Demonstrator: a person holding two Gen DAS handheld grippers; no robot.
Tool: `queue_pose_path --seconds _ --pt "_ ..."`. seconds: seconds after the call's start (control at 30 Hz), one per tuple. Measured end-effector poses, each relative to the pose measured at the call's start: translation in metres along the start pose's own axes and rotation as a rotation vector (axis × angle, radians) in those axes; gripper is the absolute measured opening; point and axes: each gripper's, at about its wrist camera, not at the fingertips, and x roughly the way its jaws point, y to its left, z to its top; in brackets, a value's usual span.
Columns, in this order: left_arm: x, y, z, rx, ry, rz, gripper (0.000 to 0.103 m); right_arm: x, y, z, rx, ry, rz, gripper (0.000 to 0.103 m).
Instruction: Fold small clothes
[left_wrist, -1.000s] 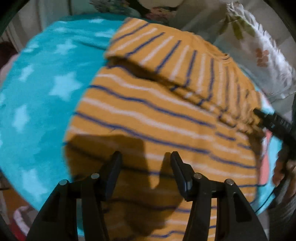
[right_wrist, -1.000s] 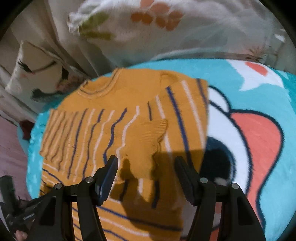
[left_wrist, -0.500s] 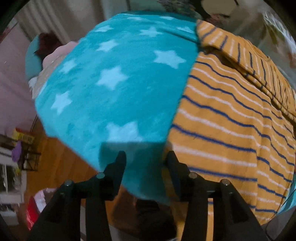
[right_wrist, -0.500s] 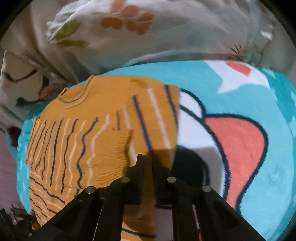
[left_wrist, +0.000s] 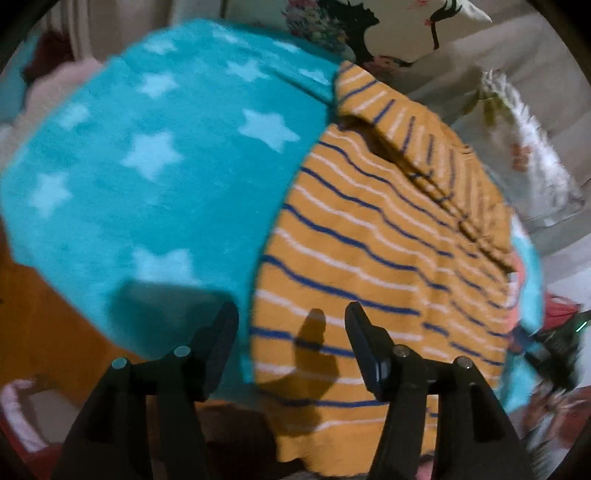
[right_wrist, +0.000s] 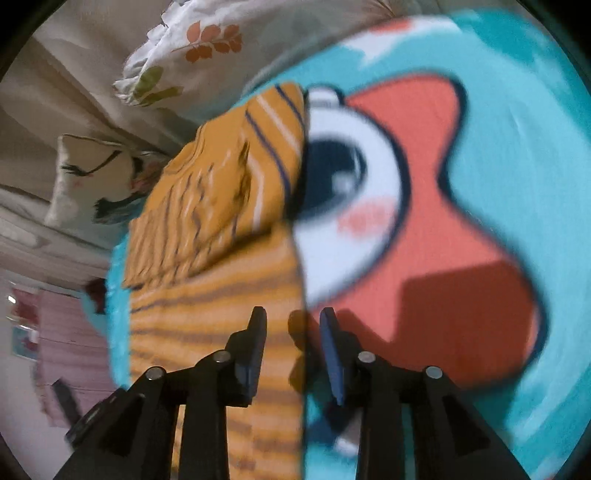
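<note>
left gripper (left_wrist: 291, 332) hangs wide open and empty over the near left edge of the orange knit sweater with blue and white stripes (left_wrist: 376, 236). right gripper (right_wrist: 293, 332), jaws partly apart, holds nothing, straddling the sweater's (right_wrist: 218, 295) right edge. sweater lies flat on a teal fleece blanket with stars (left_wrist: 155, 155), floral pillows (right_wrist: 207, 55) beyond.
</note>
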Motion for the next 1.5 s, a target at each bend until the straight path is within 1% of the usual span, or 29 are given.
queue_pose_path --seconds 0.03,0.1,0.17,0.2,0.3,0.37,0.47,0.53,0.7,0.83,0.87,0.9,0.97,1.0,1.03,1.1,1.2,1.33,1.43,1.5 --pt "0.008 0.002 0.002 -0.009 0.027 -0.046 0.059 0.0 -0.002 -0.012 0.014 0.004 0.01 0.033" --pt "0.016 0.001 0.001 -0.001 0.055 -0.077 0.059 0.005 -0.008 -0.039 0.058 0.021 0.045 0.033" --pt "0.016 -0.003 -0.002 0.033 0.056 -0.105 0.059 0.007 -0.011 -0.06 0.1 0.02 0.111 0.033" --pt "0.018 -0.004 -0.002 0.043 0.07 -0.128 0.059 0.008 -0.011 -0.069 0.123 0.019 0.136 0.034" --pt "0.02 -0.004 -0.014 0.034 0.121 -0.249 0.058 0.014 -0.008 -0.095 0.18 0.032 0.221 0.037" --pt "0.022 -0.006 -0.023 0.048 0.133 -0.276 0.058 0.018 -0.006 -0.114 0.211 0.036 0.264 0.037" --pt "0.018 -0.012 -0.039 0.082 0.137 -0.297 0.058 0.02 -0.001 -0.137 0.238 0.017 0.29 0.037" --pt "0.018 -0.016 -0.046 0.094 0.142 -0.308 0.058 0.023 0.003 -0.147 0.253 0.019 0.306 0.037" --pt "0.015 -0.013 -0.053 0.106 0.148 -0.317 0.058 0.026 0.011 -0.162 0.242 0.012 0.286 0.037" --pt "0.013 -0.014 -0.059 0.123 0.147 -0.309 0.058 0.026 0.022 -0.168 0.214 -0.009 0.235 0.037" --pt "0.013 -0.014 -0.06 0.13 0.146 -0.298 0.053 0.027 0.022 -0.169 0.213 -0.01 0.228 0.037" --pt "0.013 -0.015 -0.061 0.137 0.145 -0.275 0.037 0.027 0.022 -0.172 0.218 -0.01 0.221 0.037" --pt "0.015 -0.016 -0.062 0.162 0.158 -0.215 0.012 0.031 0.021 -0.177 0.237 -0.005 0.21 0.037" --pt "0.015 -0.014 -0.061 0.163 0.163 -0.201 0.011 0.033 0.02 -0.178 0.248 -0.002 0.205 0.037" --pt "0.014 -0.011 -0.06 0.153 0.162 -0.205 0.011 0.035 0.019 -0.178 0.265 0.003 0.188 0.028" --pt "0.009 -0.007 -0.06 0.155 0.151 -0.186 0.009 0.036 0.02 -0.178 0.271 0.005 0.156 0.014" --pt "-0.007 -0.002 -0.064 0.18 0.123 -0.176 0.008 0.029 0.027 -0.178 0.252 -0.016 0.124 0.01" --pt "-0.037 0.008 -0.074 0.235 0.077 -0.175 0.008 0.013 0.033 -0.186 0.232 -0.048 0.128 0.009" --pt "-0.057 0.014 -0.074 0.254 0.057 -0.189 0.008 0.002 0.033 -0.195 0.222 -0.06 0.14 0.008" --pt "-0.068 0.02 -0.075 0.254 0.059 -0.208 0.008 -0.008 0.035 -0.211 0.214 -0.055 0.148 0.008"
